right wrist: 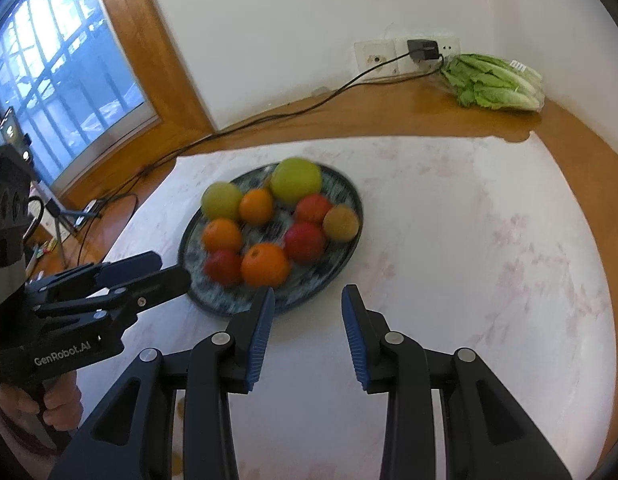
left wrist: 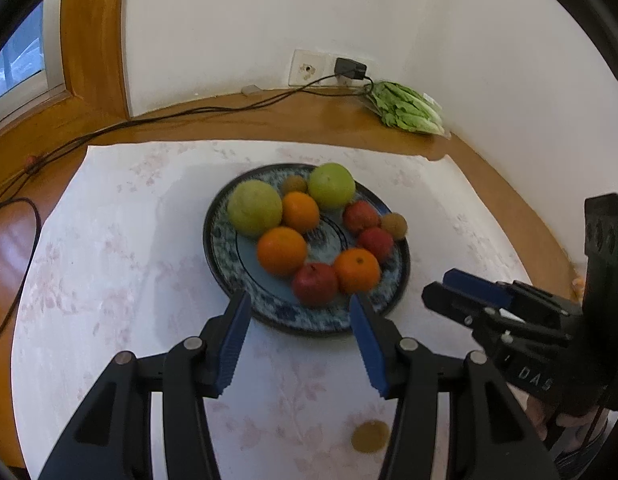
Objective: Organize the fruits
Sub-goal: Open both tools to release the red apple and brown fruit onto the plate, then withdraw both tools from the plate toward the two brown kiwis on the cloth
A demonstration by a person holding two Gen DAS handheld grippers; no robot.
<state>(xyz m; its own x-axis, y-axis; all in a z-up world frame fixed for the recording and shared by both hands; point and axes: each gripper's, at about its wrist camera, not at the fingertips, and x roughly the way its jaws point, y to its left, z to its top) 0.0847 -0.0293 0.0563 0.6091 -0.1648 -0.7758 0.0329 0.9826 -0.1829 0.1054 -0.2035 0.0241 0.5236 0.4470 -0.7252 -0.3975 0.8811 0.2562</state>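
The left gripper (left wrist: 301,308) has its blue fingers (left wrist: 233,344) spread apart, and nothing is between them. Its tips hang just over the near edge of the plate (left wrist: 229,280).

The plate is blue and round. It sits right in front of this gripper, on a white cloth (left wrist: 109,260). All the fruit but one is on it. On the far left side is a big green fruit (left wrist: 255,208). Next to it are two oranges (left wrist: 281,251), one behind the other. Closest to the left gripper's tips is a red fruit (left wrist: 315,283), with another orange (left wrist: 357,271) touching it on the right. Farther back is a second green fruit (left wrist: 332,186). Two more red fruits (left wrist: 375,242) and a small brown fruit (left wrist: 395,226) sit on the right side.

One small brown fruit (left wrist: 369,436) lies on the cloth below the left gripper's right finger, off the plate.

The right gripper (right wrist: 309,304) is to the right of the left one. Its fingers (right wrist: 357,340) are also apart and pinch nothing. The plate is ahead of it, a little to its left.

Far behind both grippers, in the corner, lie green leafy vegetables (right wrist: 497,84).
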